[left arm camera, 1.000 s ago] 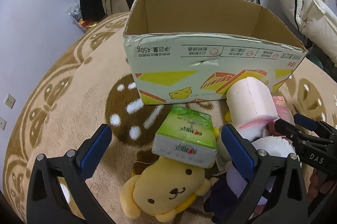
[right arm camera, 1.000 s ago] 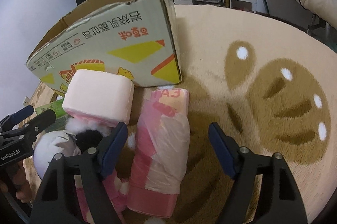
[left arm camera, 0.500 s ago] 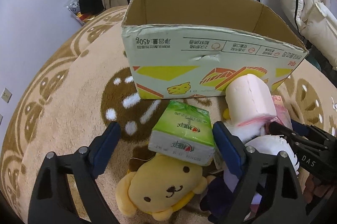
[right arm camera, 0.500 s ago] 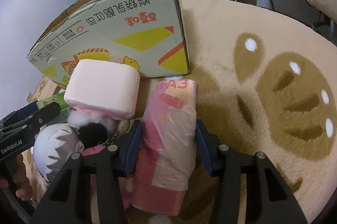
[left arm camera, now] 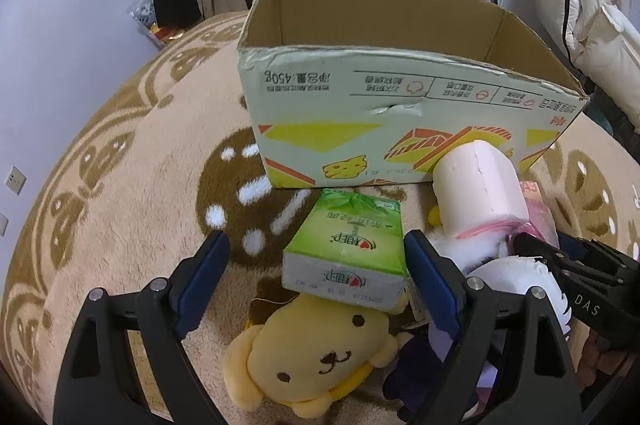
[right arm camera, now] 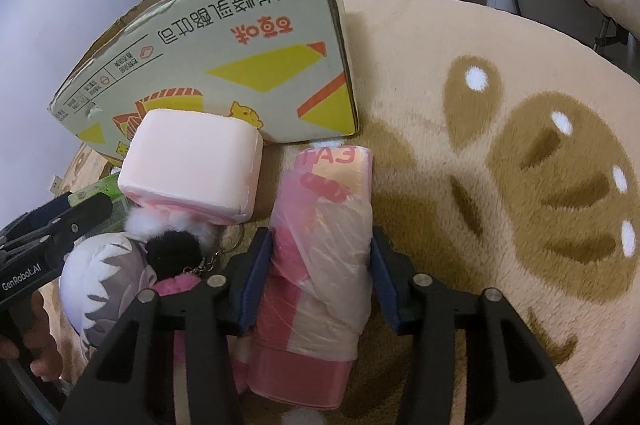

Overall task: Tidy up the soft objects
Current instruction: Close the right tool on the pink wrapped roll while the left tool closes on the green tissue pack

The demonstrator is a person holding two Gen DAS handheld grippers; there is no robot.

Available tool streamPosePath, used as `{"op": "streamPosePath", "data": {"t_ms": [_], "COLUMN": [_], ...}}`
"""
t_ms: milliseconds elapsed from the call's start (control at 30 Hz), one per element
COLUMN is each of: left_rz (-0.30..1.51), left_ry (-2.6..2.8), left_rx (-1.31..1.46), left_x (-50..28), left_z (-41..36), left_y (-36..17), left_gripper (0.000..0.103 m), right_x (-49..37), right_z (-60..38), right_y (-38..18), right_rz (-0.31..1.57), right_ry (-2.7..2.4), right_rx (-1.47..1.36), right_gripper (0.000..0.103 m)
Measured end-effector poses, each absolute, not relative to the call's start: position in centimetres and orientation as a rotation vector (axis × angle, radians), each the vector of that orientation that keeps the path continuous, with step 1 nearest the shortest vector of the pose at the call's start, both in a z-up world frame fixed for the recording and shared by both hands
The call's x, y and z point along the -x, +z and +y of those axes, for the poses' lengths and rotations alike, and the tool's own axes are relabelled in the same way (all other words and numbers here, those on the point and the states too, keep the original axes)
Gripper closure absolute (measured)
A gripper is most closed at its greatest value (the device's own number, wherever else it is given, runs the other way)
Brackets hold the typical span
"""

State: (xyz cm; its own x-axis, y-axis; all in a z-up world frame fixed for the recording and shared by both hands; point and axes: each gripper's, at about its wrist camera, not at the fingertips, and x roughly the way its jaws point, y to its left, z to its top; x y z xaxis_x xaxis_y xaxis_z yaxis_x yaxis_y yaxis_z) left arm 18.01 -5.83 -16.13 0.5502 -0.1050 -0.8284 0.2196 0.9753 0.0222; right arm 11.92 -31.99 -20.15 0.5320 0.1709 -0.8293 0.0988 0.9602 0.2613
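Tissue pack (left arm camera: 352, 245): green, resting atop yellow plush (left arm camera: 320, 349)
Pink roll (right arm camera: 320, 249): plastic-wrapped, lying on rug
Pink block (right arm camera: 192, 165): leaning against cardboard box (left arm camera: 400, 105)

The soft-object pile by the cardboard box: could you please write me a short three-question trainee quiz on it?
1. True or false: the green tissue pack rests partly on the yellow plush dog.
2. Which item sits between the right gripper jaws? A) pink sponge block B) pink plastic-wrapped roll C) black pompom
3. Fill in: the cardboard box stands with its top ____.

Key: 1 true. 2 B; the jaws are closing, both pads against the wrap. 3 open. The left gripper jaws are also closing, straddling the tissue pack, with the left pad clear of it.
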Motion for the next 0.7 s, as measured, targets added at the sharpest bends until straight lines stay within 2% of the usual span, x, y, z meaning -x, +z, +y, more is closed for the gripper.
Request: {"op": "streamPosePath", "data": {"t_ms": [133, 200, 300, 600, 700], "left_rz": [0.969, 0.962, 0.950, 0.940, 0.926], "left_ry": [-0.252, -0.268, -0.272, -0.238, -0.214], "left_rx": [-0.115, -0.126, -0.137, -0.058, -0.052], "left_x": [-17.8, -17.5, -17.2, -17.3, -17.2], "left_z": [-6.2, -6.5, -6.7, -5.0, -4.6], "left_y": [-16.0, -15.9, -15.8, -15.0, -14.5], "left_gripper": [0.042, 0.048, 0.049, 0.050, 0.050], "right_x": [-12.0, -11.9, -11.7, -11.3, -11.3], "right_z": [-32.2, -32.0, -31.9, -32.1, -31.6], "right_y": [-20.2, -20.2, -20.1, -19.1, -18.8], "right_rz": [1.011, 1.008, 1.002, 0.960, 0.949], "right_ry": [0.041, 0.038, 0.038, 0.085, 0.099], "right_rx": [-0.297, -0.290, -0.287, -0.325, -0.314], "right_gripper": [0.055, 0.055, 0.057, 0.081, 0.082]}}
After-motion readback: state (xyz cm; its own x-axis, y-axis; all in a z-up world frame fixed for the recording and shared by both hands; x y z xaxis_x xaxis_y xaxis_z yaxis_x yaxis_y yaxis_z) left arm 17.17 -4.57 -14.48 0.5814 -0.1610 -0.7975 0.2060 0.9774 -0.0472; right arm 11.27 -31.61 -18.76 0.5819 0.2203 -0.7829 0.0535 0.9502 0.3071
